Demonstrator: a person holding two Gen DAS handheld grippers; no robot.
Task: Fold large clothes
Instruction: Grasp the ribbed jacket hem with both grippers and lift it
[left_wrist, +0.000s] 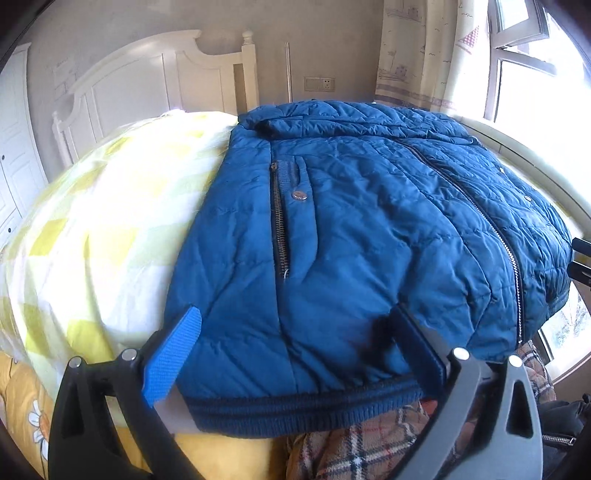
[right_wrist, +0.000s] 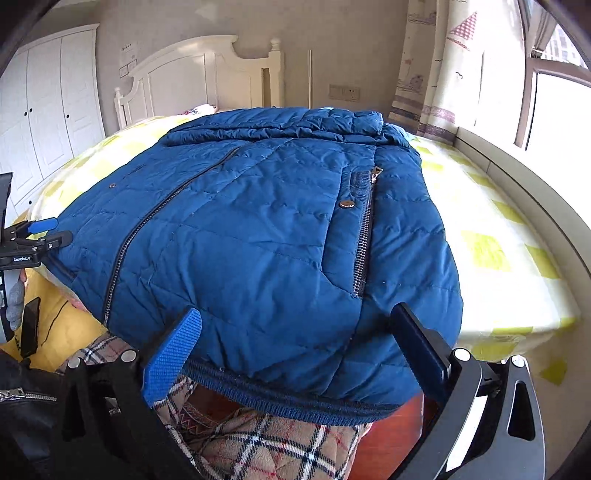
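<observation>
A blue quilted jacket (left_wrist: 369, 229) lies front up on the bed, zipped, collar toward the headboard and ribbed hem (left_wrist: 303, 410) toward me. My left gripper (left_wrist: 295, 347) is open just above the hem on the jacket's left side, its fingers astride the fabric below the zip pocket (left_wrist: 280, 221). In the right wrist view the same jacket (right_wrist: 258, 240) fills the middle. My right gripper (right_wrist: 295, 350) is open over the hem's right part, below the other pocket (right_wrist: 364, 236). The left gripper (right_wrist: 50, 232) also shows at the jacket's left edge.
The bed has a white and yellow checked sheet (left_wrist: 103, 221) (right_wrist: 491, 251). A plaid blanket (right_wrist: 266, 443) and a yellow daisy quilt (left_wrist: 33, 413) lie at the near edge. A white headboard (right_wrist: 199, 74), a wardrobe (right_wrist: 48, 103), a curtain (right_wrist: 439, 66) and a window ledge (right_wrist: 535, 184) surround the bed.
</observation>
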